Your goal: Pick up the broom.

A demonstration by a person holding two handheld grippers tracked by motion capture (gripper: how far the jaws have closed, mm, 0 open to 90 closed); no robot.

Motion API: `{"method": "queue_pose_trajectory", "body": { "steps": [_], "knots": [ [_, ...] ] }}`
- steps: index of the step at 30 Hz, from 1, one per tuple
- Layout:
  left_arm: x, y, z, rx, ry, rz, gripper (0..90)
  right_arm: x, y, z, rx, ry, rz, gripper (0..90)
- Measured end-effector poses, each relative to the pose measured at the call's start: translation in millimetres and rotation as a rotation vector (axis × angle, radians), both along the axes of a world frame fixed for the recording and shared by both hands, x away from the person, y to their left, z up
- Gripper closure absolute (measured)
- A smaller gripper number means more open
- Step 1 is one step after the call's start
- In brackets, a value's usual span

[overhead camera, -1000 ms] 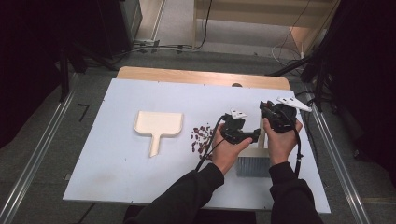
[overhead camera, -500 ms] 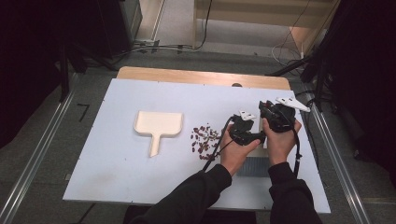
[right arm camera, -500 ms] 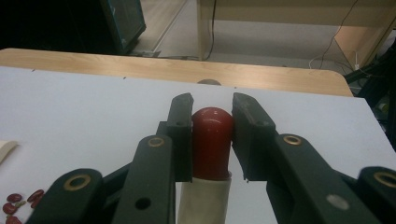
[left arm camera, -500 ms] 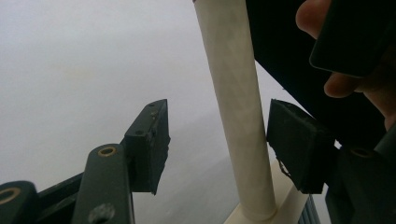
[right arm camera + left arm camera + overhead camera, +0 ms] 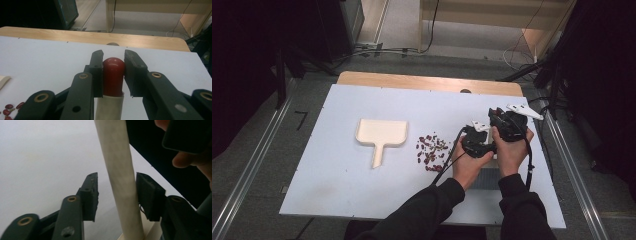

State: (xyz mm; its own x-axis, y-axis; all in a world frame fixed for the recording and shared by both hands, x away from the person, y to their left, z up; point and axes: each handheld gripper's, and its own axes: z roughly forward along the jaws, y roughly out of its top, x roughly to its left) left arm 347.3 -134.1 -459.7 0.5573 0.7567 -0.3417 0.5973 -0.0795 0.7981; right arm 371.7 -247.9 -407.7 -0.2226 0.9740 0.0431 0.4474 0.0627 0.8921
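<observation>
- The right claw [image 5: 113,75] is clenched on the red cap [image 5: 113,75] of a brush handle [image 5: 109,108]; in the right gripper view both jaws press the cap's sides, and the cream shaft runs down out of the grip towards 6 o'clock.
- The left claw [image 5: 116,195] straddles the same cream handle [image 5: 120,182] lower down. In the left gripper view the right-hand jaw touches the shaft while the other stands a little off it, so this claw looks released rather than gripping; the close, blurred picture makes that hard to confirm.
- In the high view both claws, the right one [image 5: 507,122] and the left one [image 5: 477,140], sit together at about 3 o'clock on the white counter [image 5: 337,200], touching or nearly so.
- The handle's long axis seems to rise from the counter towards the right claw, with the brush head [image 5: 486,177] showing pale just below the hands, at 6 o'clock from them.
- The spilled beans [image 5: 431,150] lie at 9 o'clock from the left claw, near it; the cream dustpan [image 5: 381,137] lies farther along the same line, its handle pointing to 6 o'clock.
- I judge that the coming sweep runs towards 9 o'clock, and the left hand [image 5: 464,167] is nearer the beans.
</observation>
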Motion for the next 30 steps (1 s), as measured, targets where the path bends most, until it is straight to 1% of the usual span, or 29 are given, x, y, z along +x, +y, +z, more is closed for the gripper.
{"method": "queue_pose_trajectory", "body": {
  "steps": [2, 5, 10, 12, 19, 27, 30],
  "knots": [
    [-0.1, -0.7, -0.3, -0.007, 0.003, -0.002, 61.1, -0.3, 0.3, 0.1, 0.001, 0.001, 0.001, 67.8],
    [-0.1, -1.3, -0.8, -0.013, 0.005, 0.000, 63.2, -0.5, 0.0, 0.2, 0.000, 0.000, 0.000, 67.7],
    [-1.4, -4.4, -2.2, -0.020, 0.009, 0.006, 64.6, -0.5, -0.1, 0.1, 0.002, -0.002, -0.004, 67.8],
    [-2.0, -6.4, -3.6, -0.023, 0.009, 0.016, 65.6, -0.6, 0.1, 0.1, 0.000, -0.003, -0.005, 67.8],
    [-1.0, -6.7, -5.0, -0.034, 0.012, 0.020, 67.7, -0.1, -1.3, -0.3, 0.002, -0.001, -0.009, 67.8],
    [0.3, -3.5, -3.5, -0.062, 0.030, 0.010, 69.4, -1.4, -4.3, 2.2, 0.015, -0.007, -0.001, 67.0],
    [1.7, -0.5, -2.7, -0.080, 0.044, -0.003, 70.4, -1.9, -6.3, 3.9, 0.033, -0.009, 0.016, 63.1]
  ]
}}
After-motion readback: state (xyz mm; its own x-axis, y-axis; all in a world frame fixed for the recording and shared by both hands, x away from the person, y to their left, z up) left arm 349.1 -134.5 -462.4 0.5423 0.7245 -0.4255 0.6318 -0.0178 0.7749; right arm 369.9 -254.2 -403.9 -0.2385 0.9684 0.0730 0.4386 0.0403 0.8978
